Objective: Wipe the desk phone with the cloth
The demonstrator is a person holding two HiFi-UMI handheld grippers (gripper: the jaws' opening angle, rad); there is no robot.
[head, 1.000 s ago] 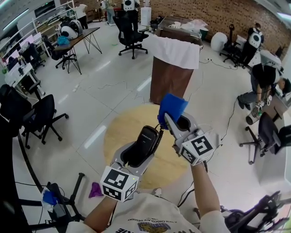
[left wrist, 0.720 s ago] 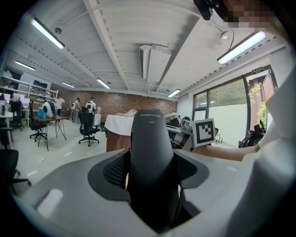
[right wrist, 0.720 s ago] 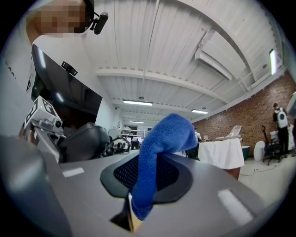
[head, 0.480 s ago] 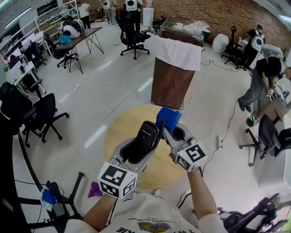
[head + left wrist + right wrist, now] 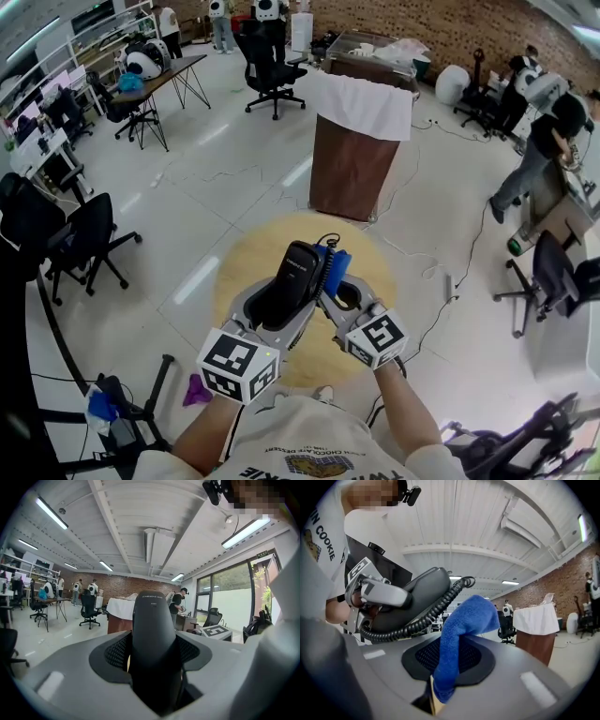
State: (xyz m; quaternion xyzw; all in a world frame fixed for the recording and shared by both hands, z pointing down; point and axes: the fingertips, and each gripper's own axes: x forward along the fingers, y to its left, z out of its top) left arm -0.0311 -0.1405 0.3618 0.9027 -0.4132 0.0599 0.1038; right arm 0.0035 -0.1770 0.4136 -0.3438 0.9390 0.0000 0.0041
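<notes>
The left gripper (image 5: 281, 306) is clamping the stiff, probably slick black plastic phone handset (image 5: 298, 272) mid-body; the right gripper (image 5: 335, 292) is pinching the limp blue cloth (image 5: 339, 264).

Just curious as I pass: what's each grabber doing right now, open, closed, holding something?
Left gripper: closed on the black plastic phone handset.
Right gripper: closed on the blue terry cloth.

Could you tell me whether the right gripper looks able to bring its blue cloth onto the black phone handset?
Probably yes: the right gripper, shut on the blue cloth, is close beside the black phone handset in the left gripper; only its black coiled cord runs between.
</notes>
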